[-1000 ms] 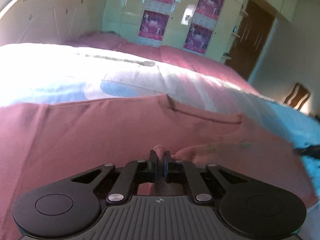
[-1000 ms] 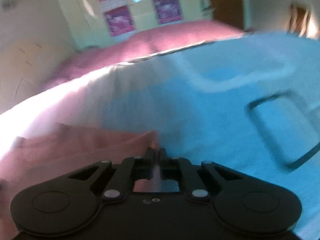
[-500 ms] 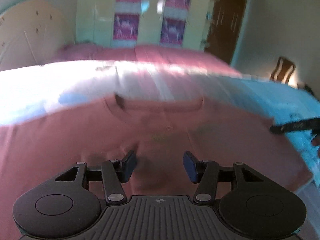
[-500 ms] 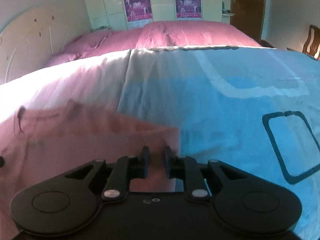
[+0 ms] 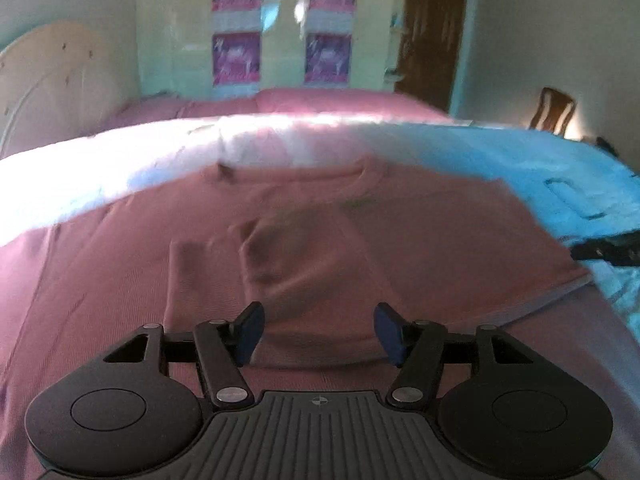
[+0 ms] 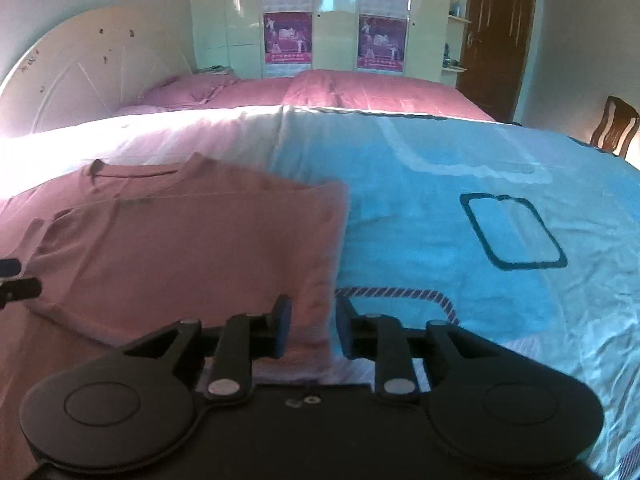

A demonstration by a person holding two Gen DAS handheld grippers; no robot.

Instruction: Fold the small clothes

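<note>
A pink T-shirt (image 5: 320, 240) lies flat on the bed with its neckline at the far side and one part folded over its body. My left gripper (image 5: 320, 332) hovers over the shirt's near part; its jaws are opening and hold nothing, with cloth only beneath them. In the right wrist view the same shirt (image 6: 180, 248) fills the left half. My right gripper (image 6: 313, 330) is at the shirt's right folded edge, jaws opening a little, pads clear of the cloth. The right gripper's tip (image 5: 608, 248) shows at the shirt's right side.
The shirt rests on a blue and white bed cover (image 6: 480, 160). A pink quilt (image 6: 360, 92) lies behind it, with a cream headboard (image 6: 80, 68) at the left. A wardrobe with posters (image 6: 336, 20), a brown door (image 6: 496, 32) and a wooden chair (image 6: 616, 124) stand beyond.
Both grippers were shut on pink cloth a second ago. They have let go, opened and drawn back toward the near edge, leaving the folded part lying on the shirt.
</note>
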